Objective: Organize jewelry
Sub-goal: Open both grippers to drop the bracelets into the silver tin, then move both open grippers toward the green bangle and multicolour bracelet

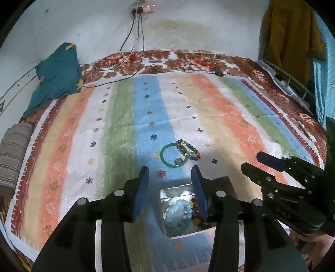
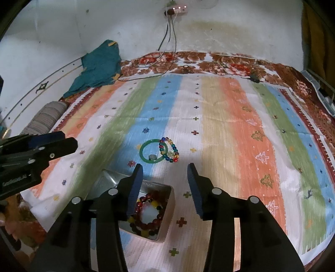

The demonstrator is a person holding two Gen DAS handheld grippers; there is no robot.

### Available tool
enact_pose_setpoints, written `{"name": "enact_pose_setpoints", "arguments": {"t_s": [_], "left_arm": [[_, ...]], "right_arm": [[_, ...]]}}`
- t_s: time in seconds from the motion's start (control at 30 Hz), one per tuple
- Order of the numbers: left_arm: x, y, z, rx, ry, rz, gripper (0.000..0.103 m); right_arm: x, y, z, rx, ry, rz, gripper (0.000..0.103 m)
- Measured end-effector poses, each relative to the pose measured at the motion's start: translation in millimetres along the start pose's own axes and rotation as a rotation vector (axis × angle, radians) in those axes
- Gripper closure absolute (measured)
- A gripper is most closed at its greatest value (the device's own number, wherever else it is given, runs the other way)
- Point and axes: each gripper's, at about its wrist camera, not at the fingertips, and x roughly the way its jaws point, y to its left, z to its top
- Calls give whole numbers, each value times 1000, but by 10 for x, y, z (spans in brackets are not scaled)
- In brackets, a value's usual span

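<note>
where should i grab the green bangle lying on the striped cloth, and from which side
Probably the green bangle by its bare left arc, coming from above with one finger inside the ring and one outside. It lies flat on the cloth, and the multicoloured bead bracelet overlaps its right side.

Both wrist cams look fwd, tilted down, close over striped bedspread [image 1: 117,125]. Shared: green bangle [image 1: 165,155] [image 2: 144,153], metal box [image 1: 167,193] [image 2: 167,200], wall socket [image 1: 144,7] [image 2: 178,9].
</note>
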Motion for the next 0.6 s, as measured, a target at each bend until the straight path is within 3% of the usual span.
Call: {"name": "enact_pose_setpoints", "arguments": {"t_s": [0.33, 0.6], "left_arm": [[242, 115, 126, -39, 41, 24, 52], [448, 133, 220, -7, 73, 52, 48]], "right_arm": [[158, -19, 104, -19, 16, 0, 44], [334, -176, 205, 12, 36, -23, 41]]}}
